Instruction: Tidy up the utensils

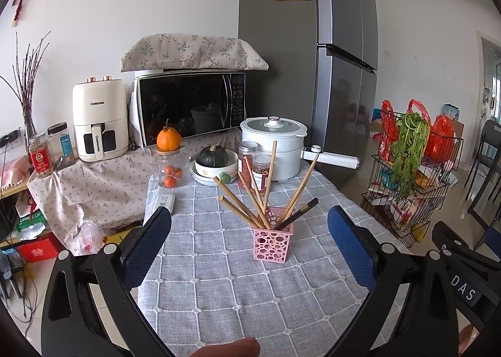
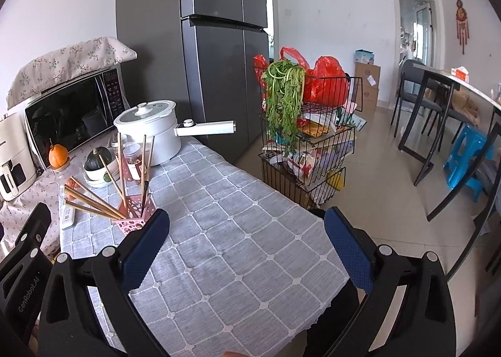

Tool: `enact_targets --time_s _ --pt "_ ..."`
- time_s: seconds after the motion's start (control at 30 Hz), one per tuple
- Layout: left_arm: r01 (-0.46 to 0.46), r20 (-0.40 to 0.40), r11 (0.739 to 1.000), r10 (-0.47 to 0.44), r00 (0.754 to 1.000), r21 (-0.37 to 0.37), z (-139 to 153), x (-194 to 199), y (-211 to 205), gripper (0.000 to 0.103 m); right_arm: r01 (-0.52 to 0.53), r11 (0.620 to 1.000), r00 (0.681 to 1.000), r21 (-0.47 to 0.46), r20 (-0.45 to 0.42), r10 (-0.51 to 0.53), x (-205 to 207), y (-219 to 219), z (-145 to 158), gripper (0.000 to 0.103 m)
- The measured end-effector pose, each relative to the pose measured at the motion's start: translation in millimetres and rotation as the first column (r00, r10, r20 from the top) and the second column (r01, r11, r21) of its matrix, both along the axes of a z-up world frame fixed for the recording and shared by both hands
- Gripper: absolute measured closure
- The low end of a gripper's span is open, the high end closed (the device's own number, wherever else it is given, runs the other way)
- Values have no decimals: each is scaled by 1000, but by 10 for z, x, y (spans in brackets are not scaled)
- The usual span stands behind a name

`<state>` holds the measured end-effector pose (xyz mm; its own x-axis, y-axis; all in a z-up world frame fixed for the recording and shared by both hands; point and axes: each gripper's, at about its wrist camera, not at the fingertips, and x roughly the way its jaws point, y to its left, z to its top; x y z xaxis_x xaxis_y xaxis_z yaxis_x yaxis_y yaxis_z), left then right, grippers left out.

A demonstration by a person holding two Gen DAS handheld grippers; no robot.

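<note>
left hand-held gripper (image 1: 249, 216): wide open, empty | right hand-held gripper (image 2: 246, 217): wide open, empty | pink holder (image 1: 271, 239): mid tabletop (image 1: 219, 288), chopsticks (image 1: 266, 188) upright inside (fanned out)

1. "CHANGHONG": brand on the front of the cream-white air fryer (image 1: 100, 120), left of the frame, and again vertically on its drawer handle (image 1: 97, 141).
2. "DAS": white letters on the black gripper body (image 1: 465, 291), lower right of the left wrist view.
3. "GenRobot.AI": white lettering on the black gripper body (image 2: 26, 288), lower left of the right wrist view.
4. Other labels are too small to read.
</note>
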<state>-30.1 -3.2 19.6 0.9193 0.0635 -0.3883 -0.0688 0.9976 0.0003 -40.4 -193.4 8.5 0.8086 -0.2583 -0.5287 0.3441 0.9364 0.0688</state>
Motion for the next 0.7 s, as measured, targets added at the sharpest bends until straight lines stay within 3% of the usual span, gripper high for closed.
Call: enact_targets --time_s 0.7 --pt "0 -1 1000 0 1000 0 -5 5 9 7 -7 1000 1000 7 -2 7 -24 20 5 7"
